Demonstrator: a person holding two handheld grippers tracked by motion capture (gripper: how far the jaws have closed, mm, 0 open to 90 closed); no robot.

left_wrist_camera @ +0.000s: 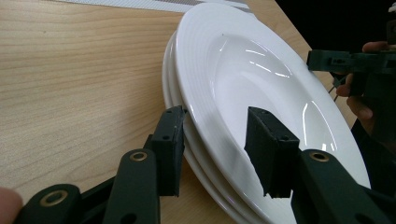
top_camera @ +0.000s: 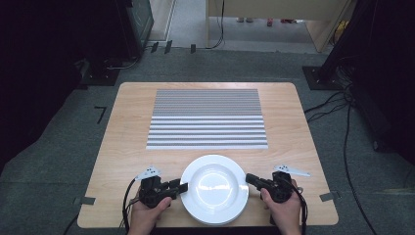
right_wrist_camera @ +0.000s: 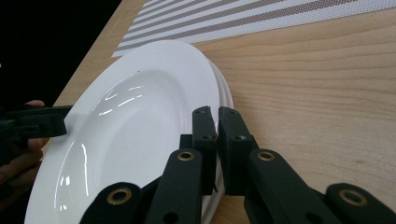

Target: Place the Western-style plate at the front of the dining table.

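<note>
— Where is the top plate (top_camera: 215,188)?
— At the near table edge, on the stack. My right gripper (right_wrist_camera: 217,122) clamps its rim; my left gripper (left_wrist_camera: 215,135) stands apart around it. Next, I think, close left and lift level.

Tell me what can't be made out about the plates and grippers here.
- Number of stacked plates: left gripper view, rims overlap and the bottom edge cuts the stack.
- Whether the left gripper presses the rim: its jaws straddle it, contact unclear.
- The rim inside the right gripper: right gripper view, hidden by its closed jaws.
</note>
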